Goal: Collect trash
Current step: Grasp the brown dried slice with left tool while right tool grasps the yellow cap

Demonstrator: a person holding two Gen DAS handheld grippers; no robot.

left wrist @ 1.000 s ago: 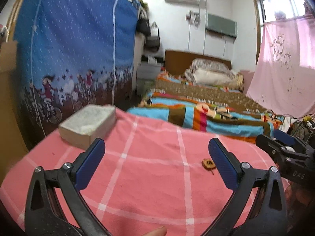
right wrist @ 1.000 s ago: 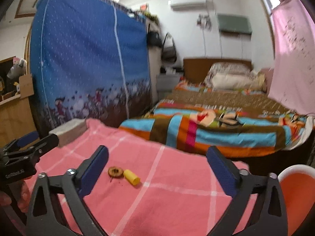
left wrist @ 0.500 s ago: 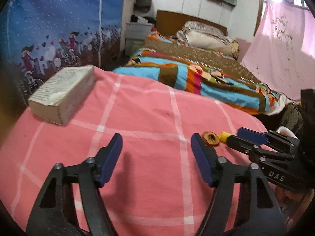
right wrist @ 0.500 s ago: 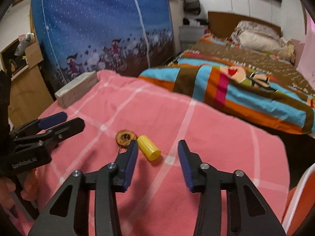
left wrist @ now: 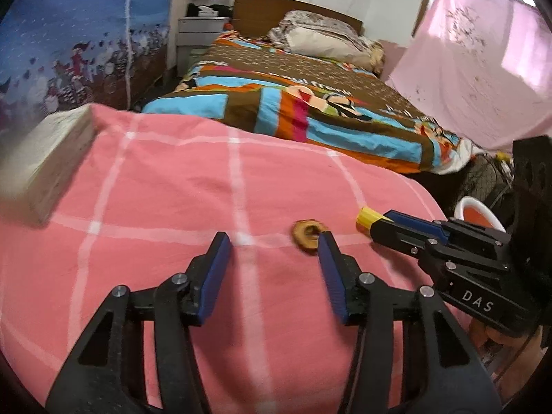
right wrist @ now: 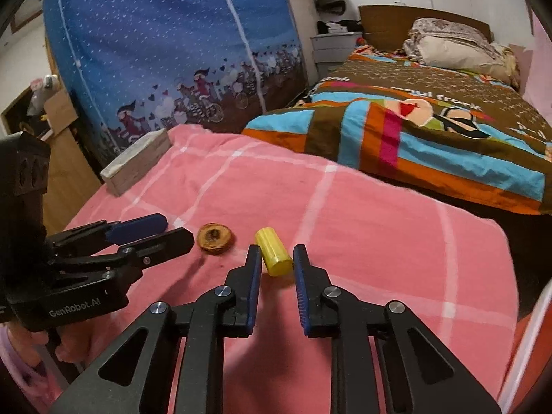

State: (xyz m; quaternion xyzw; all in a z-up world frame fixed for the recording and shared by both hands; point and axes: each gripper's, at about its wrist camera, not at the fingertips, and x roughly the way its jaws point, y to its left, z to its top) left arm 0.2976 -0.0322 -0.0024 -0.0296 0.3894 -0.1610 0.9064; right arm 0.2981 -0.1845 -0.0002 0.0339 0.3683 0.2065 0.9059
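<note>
A: Right wrist view: the right gripper (right wrist: pixel 275 258) is being held low over the pink cloth (right wrist: pixel 379 234), its jaws partly apart. The yellow cap (right wrist: pixel 273 251) is lying between the pad tips. Whether the pads are touching it cannot be told; a thin gap is being shown on each side.

B: And the left wrist view?

A: The left gripper (left wrist: pixel 274 246) is being held over the same cloth (left wrist: pixel 165 186), jaws moderately apart, nothing being gripped. The brown ring (left wrist: pixel 308 236) is lying just at the tip of its right finger (left wrist: pixel 331 269); contact cannot be told.

B: Is the cap being seen there too?

A: Yes, the cap (left wrist: pixel 365 216) is being partly covered by the right gripper (left wrist: pixel 390 222), which is reaching in from the right.

B: How are the two pieces lying?

A: The ring (right wrist: pixel 214 238) is lying flat, near the cap, on its left. The left gripper (right wrist: pixel 162 229) is being pointed at it from the left. A white box (right wrist: pixel 138 161) is resting at the cloth's far left corner, well apart.
</note>
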